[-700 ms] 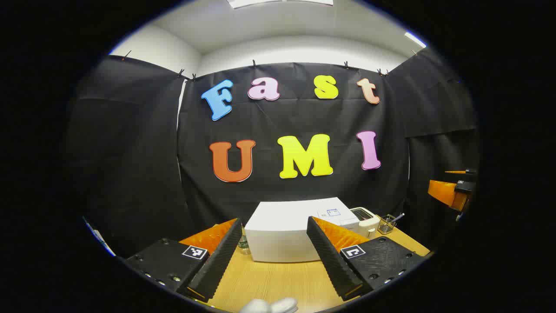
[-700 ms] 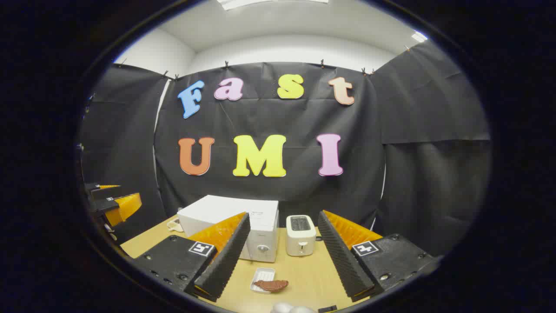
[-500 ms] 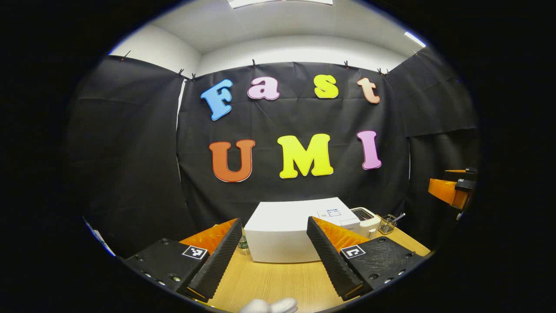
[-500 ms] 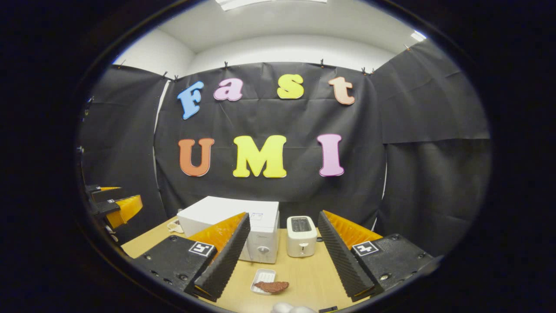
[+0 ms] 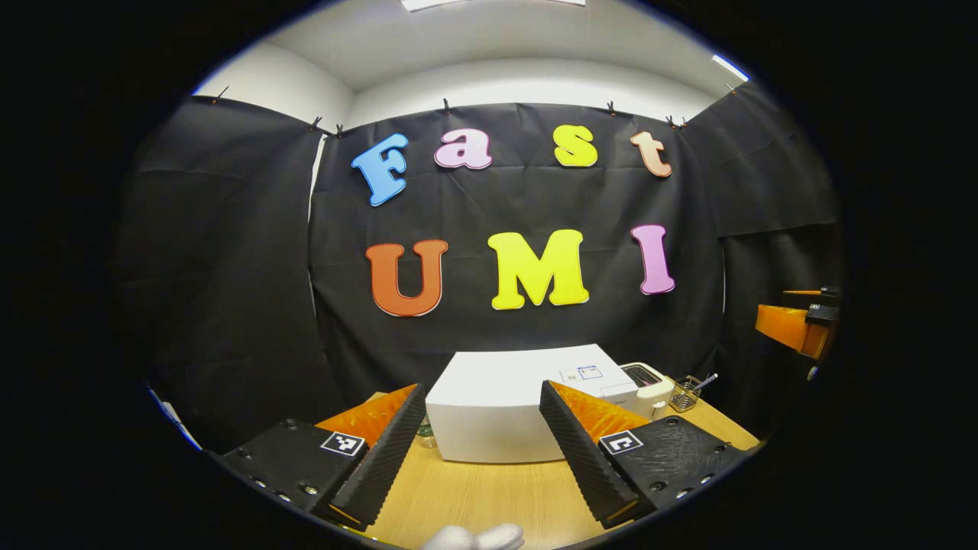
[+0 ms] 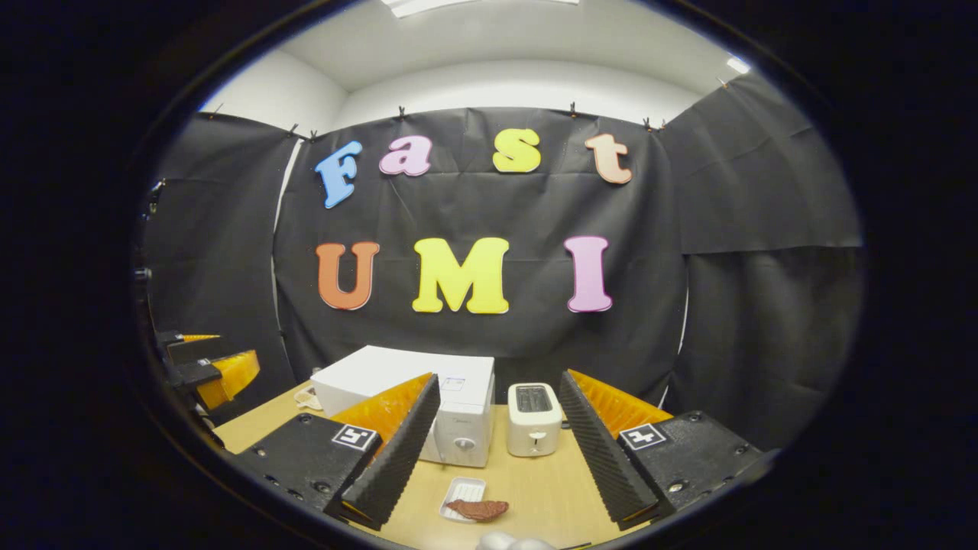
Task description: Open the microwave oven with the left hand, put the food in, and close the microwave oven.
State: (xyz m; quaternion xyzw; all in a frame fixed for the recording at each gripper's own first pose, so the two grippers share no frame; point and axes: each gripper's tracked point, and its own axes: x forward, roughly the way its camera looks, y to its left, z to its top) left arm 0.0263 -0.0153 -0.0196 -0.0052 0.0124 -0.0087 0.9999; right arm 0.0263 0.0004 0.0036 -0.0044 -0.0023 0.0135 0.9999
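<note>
A white microwave oven [image 5: 489, 405] stands at the back of the wooden table, its door closed; in the right gripper view the microwave oven [image 6: 412, 382] shows its knob side. A brown piece of food [image 6: 477, 509] lies on a small white tray [image 6: 463, 495] near the table's front. My left gripper [image 5: 481, 489] is open and empty, held above the table short of the microwave. My right gripper [image 6: 489, 489] is open and empty, hovering above the food. The left gripper also appears at the left edge [image 6: 206, 370] of the right gripper view.
A white toaster [image 6: 532, 418] stands right of the microwave. A wire basket with utensils [image 5: 682, 395] sits behind it. A small bottle [image 5: 426, 433] stands left of the microwave. The wooden table [image 5: 489, 496] has bare room in front of the microwave.
Both grippers have drifted slightly forward and tilted, so the microwave and toaster sit a little closer. Both stay open.
</note>
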